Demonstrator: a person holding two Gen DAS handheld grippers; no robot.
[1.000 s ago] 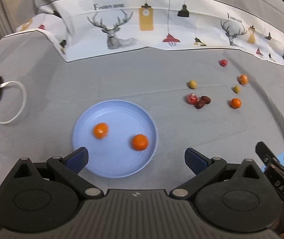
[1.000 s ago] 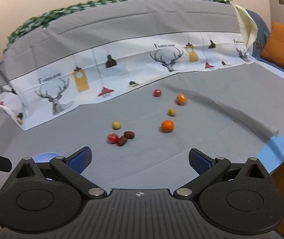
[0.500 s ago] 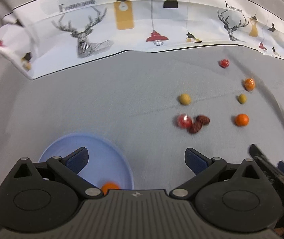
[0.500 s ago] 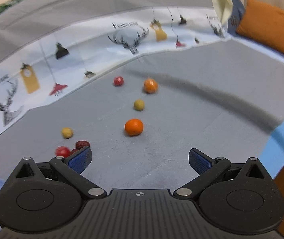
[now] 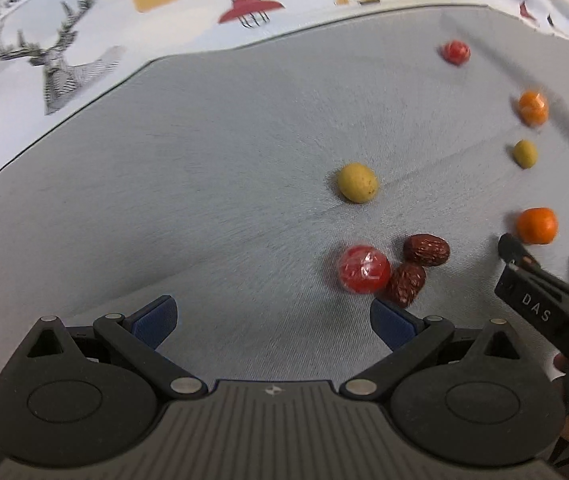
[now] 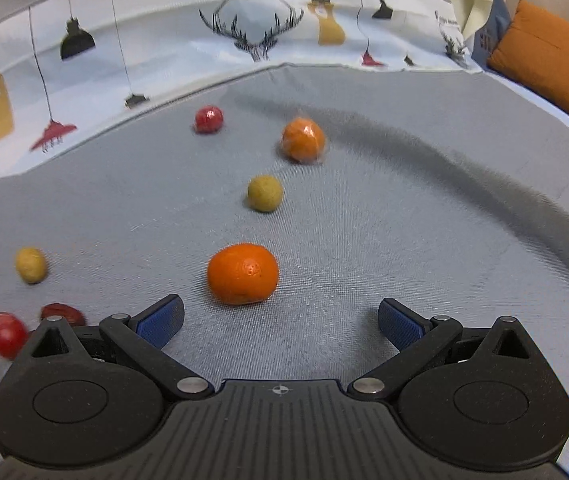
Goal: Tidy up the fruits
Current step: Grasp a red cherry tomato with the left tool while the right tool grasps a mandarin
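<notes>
Now my right gripper [image 6: 280,318], jaws apart and empty, sits just short of the near orange [image 6: 243,274], slightly left of centre, toward the grey cloth's [image 6: 364,240] right edge; left gripper [image 5: 272,320] likewise parted, farther off.

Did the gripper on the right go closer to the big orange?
Yes. The right gripper moved forward over the grey cloth: the orange now lies just ahead of its open fingers, much nearer than a second ago.

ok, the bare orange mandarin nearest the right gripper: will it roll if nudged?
Probably. The round orange mandarin sits free on flat grey cloth, touching nothing. Its slightly flattened shape may limit rolling. The matte peel looks grippy, likely soft under hard squeezing.
</notes>
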